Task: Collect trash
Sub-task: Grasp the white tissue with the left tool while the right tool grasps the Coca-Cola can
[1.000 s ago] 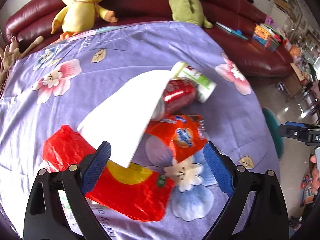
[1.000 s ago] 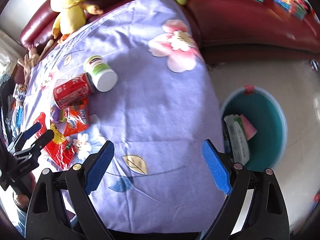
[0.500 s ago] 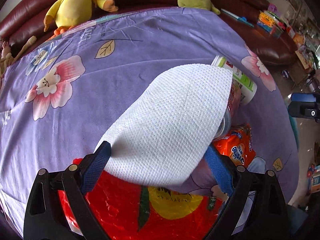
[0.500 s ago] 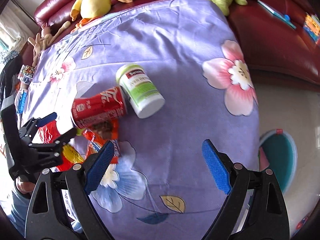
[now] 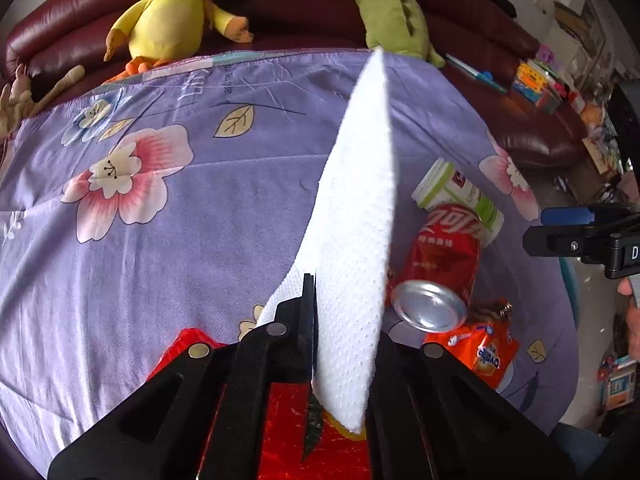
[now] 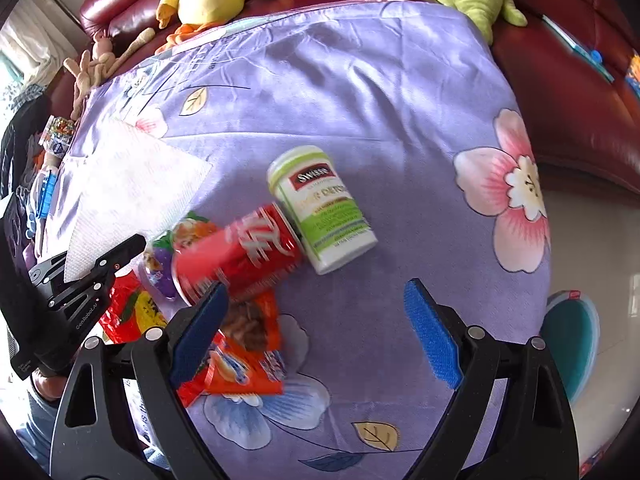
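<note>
My left gripper (image 5: pixel 320 320) is shut on a white paper towel (image 5: pixel 356 216), which stands up edge-on above the purple flowered cloth; the towel also shows in the right wrist view (image 6: pixel 132 192). A red cola can (image 6: pixel 240 256) lies on its side against a white and green supplement bottle (image 6: pixel 324 208). An orange snack wrapper (image 6: pixel 244 364) and a red wrapper (image 6: pixel 128 316) lie beside them. My right gripper (image 6: pixel 316 332) is open and empty, just in front of the can and over the orange wrapper.
A teal trash bin (image 6: pixel 572 344) stands on the floor off the table's right edge. A dark red sofa (image 6: pixel 568 80) with a yellow plush duck (image 5: pixel 176 12) and a green plush toy (image 5: pixel 392 8) runs behind the table.
My left gripper has shut on the paper towel and lifted it edge-on. My right gripper has moved from the bin side toward the can and bottle.
</note>
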`<state>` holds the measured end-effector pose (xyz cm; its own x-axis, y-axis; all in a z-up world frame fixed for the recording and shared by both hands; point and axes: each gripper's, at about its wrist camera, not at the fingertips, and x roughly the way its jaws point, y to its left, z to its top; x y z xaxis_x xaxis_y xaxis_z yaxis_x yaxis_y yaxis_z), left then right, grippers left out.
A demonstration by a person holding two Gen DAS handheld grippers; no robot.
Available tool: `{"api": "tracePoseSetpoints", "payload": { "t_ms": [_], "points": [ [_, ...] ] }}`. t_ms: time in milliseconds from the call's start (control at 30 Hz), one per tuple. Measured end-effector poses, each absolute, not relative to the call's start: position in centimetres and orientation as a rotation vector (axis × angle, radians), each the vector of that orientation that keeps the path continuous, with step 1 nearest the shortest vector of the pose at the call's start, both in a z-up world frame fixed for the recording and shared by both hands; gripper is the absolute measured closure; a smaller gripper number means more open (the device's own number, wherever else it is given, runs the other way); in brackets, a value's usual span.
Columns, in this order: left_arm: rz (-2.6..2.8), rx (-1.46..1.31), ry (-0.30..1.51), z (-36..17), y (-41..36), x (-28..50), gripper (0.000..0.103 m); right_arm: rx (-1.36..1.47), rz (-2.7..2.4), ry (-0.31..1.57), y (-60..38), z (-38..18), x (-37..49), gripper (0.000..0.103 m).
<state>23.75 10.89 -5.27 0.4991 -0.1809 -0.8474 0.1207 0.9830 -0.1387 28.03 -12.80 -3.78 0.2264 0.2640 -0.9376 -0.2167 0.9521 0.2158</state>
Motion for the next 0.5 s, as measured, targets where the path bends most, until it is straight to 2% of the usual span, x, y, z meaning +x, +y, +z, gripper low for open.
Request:
{"api": "tracePoseSetpoints", "payload": {
  "t_ms": [300,500],
  "points": [
    [-0.196,-0.14,1.044,-5.9,12.7,22.4,0.1,0.228,0.334,1.423,-9.9,-7.1,27.7,0.018],
    [-0.202,-0.167,1.042,-6.2,13.3,21.9,0.1,0.346,0.294,1.436,-9.0,-9.8,28.5,0.018]
  ]
}}
